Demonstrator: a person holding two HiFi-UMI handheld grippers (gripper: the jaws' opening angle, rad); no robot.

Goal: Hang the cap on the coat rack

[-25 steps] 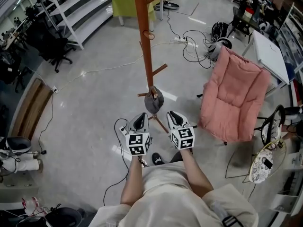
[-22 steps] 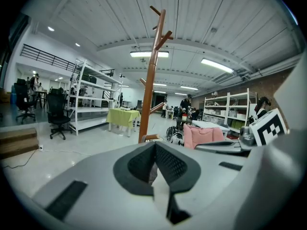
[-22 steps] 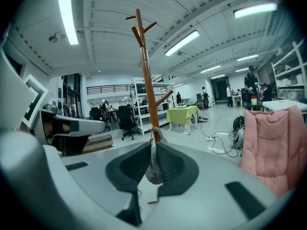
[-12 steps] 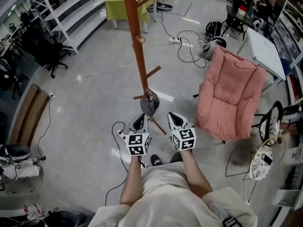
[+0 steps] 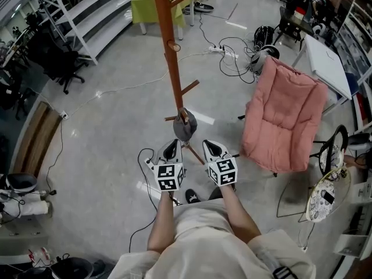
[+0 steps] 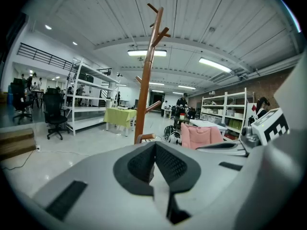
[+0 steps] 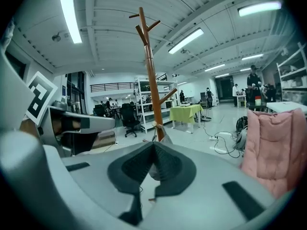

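Note:
A grey cap [image 5: 185, 127] hangs on a low peg of the brown wooden coat rack [image 5: 168, 51], just ahead of both grippers. My left gripper [image 5: 172, 146] is a little below and left of the cap, jaws shut and empty. My right gripper [image 5: 210, 147] is below and right of it; its jaws have just closed with nothing between them. In the left gripper view the rack pole [image 6: 144, 95] rises beyond the shut left gripper [image 6: 154, 145]. In the right gripper view the pole [image 7: 151, 80] stands behind the shut right gripper [image 7: 153, 145], which partly hides the cap.
A pink padded chair [image 5: 288, 118] stands to the right, with a white table [image 5: 328, 63] behind it. Cables [image 5: 232, 54] trail over the grey floor. White shelving [image 5: 93, 16], a green-covered table [image 5: 157, 7] and a black office chair [image 5: 61, 60] stand further off.
The right gripper's jaws have closed. Both hands stay in about the same place below the cap, and the head view has shifted slightly.

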